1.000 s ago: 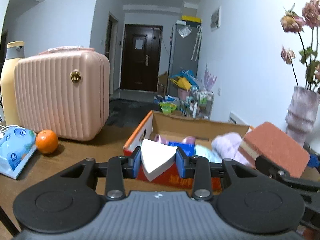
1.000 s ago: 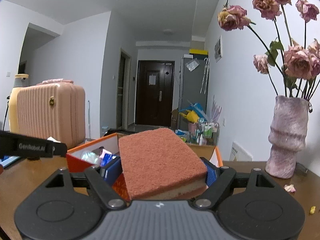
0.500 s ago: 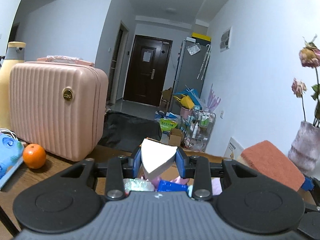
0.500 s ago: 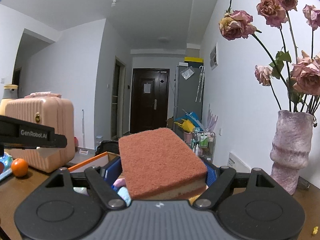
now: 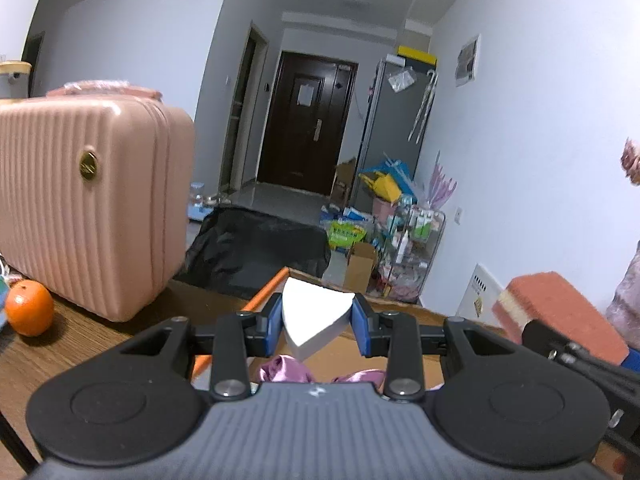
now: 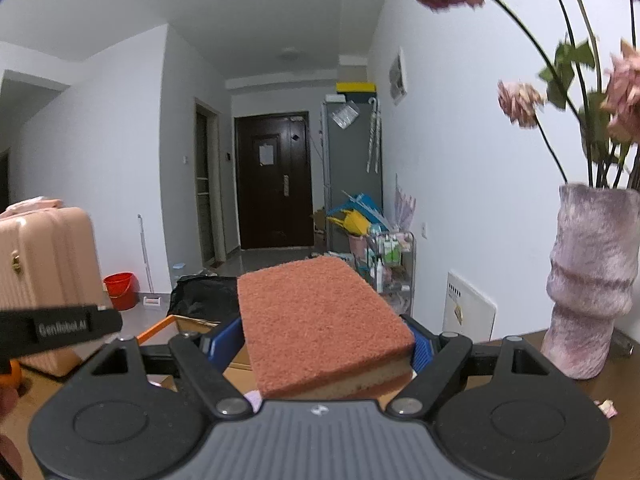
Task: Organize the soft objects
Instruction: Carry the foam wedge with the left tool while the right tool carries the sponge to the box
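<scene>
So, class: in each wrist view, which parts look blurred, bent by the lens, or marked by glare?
Left wrist view: the door frame bows from fisheye distortion; a glare streak sits on the pink suitcase; the white sponge is sharp. Right wrist view: the dried roses are smeared by blur; the red scouring sponge stays crisp; the corners are vignetted black.
</scene>
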The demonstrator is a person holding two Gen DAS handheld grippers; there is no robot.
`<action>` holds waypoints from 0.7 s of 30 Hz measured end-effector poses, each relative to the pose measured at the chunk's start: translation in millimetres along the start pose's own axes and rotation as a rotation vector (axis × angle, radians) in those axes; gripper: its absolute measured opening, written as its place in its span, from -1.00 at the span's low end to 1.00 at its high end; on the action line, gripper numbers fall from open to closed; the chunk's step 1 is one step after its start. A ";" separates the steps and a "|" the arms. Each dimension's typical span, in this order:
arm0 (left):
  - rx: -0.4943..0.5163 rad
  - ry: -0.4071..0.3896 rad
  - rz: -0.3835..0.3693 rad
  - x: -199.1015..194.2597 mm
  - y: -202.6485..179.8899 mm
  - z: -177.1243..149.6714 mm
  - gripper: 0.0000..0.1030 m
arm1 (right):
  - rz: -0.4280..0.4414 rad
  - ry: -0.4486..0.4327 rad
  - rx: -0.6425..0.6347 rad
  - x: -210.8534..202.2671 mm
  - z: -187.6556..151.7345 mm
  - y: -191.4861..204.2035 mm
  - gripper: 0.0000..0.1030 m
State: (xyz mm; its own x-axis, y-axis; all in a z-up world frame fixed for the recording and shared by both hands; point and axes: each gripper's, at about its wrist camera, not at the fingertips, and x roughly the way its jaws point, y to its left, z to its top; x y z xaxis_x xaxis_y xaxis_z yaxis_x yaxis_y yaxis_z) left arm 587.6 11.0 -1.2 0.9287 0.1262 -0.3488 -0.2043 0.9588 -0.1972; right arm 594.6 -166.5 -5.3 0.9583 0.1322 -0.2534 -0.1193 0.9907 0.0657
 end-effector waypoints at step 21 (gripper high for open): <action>0.106 0.086 0.088 69.3 -12.7 -26.0 -0.30 | -0.061 0.171 0.082 71.4 -25.8 -26.0 0.57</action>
State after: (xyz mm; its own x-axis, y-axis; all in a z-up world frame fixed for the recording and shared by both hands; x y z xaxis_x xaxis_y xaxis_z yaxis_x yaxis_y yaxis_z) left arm 646.5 0.9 -46.7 0.8775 0.1932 -0.4388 -0.2458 0.9671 -0.0656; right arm 659.5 -182.0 -50.0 0.9043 0.0822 -0.4189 -0.0339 0.9920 0.1215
